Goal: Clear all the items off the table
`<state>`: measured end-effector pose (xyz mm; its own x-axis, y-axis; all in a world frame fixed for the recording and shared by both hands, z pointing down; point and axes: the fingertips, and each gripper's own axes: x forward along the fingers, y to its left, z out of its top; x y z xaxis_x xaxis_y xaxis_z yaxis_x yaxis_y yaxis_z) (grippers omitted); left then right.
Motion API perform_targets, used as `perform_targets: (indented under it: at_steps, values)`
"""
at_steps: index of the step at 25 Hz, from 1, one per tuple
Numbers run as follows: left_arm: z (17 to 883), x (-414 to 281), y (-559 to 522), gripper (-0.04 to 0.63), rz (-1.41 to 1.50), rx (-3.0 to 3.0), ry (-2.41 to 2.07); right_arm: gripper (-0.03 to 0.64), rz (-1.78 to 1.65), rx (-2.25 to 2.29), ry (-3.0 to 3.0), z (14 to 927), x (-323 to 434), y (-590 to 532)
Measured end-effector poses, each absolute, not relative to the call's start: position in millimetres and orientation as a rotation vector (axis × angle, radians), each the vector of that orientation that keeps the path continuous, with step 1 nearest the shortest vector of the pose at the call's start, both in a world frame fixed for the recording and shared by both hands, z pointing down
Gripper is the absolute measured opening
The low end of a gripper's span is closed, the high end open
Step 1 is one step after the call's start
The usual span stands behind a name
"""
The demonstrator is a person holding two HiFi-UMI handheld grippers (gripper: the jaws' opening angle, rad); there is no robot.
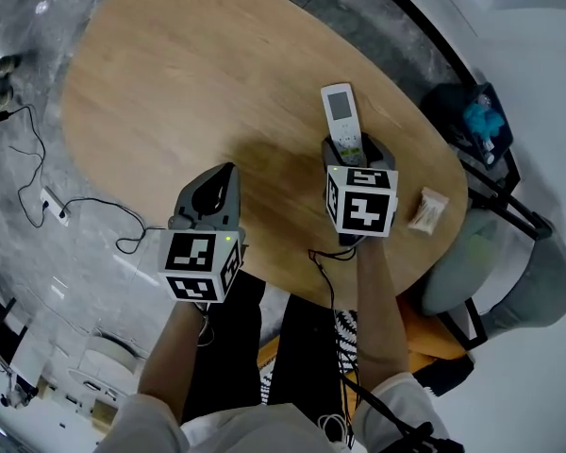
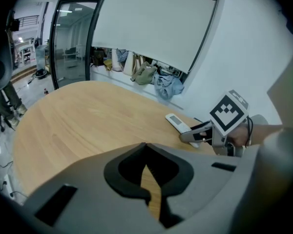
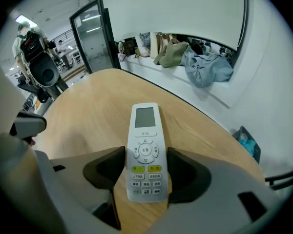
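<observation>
A white remote control (image 1: pixel 341 111) lies flat on the oval wooden table (image 1: pixel 189 64), screen end pointing away from me. My right gripper (image 1: pixel 357 144) stands open around its button end. In the right gripper view the remote (image 3: pixel 145 145) lies between the two dark pads (image 3: pixel 105 172), close to both, resting on the wood. A small clear packet (image 1: pixel 428 209) lies near the table's right edge, right of that gripper. My left gripper (image 1: pixel 228 170) is shut and empty over the near edge; its tips (image 2: pixel 145 147) meet. The left gripper view also shows the remote (image 2: pixel 178 123).
A grey chair (image 1: pixel 509 272) stands beside the table's right edge, and a dark rack with blue items (image 1: pixel 476 121) behind it. Cables and a power strip (image 1: pixel 52 206) lie on the floor to the left. Bags and clothes (image 3: pixel 205 65) are piled along the far wall.
</observation>
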<state>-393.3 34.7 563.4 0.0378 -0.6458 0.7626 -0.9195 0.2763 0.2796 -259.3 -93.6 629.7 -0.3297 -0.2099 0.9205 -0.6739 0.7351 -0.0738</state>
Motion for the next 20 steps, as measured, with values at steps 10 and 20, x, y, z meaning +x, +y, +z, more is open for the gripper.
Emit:
perform_targets:
  at_steps: [10, 20]
  values:
    - [566, -388, 28, 0.003, 0.409, 1.467, -1.674, 0.273, 0.518, 0.655, -1.871, 635, -260, -95]
    - [559, -375, 31, 0.003, 0.435, 1.497, -1.654, 0.270, 0.544, 0.645, -1.912, 623, -253, -89]
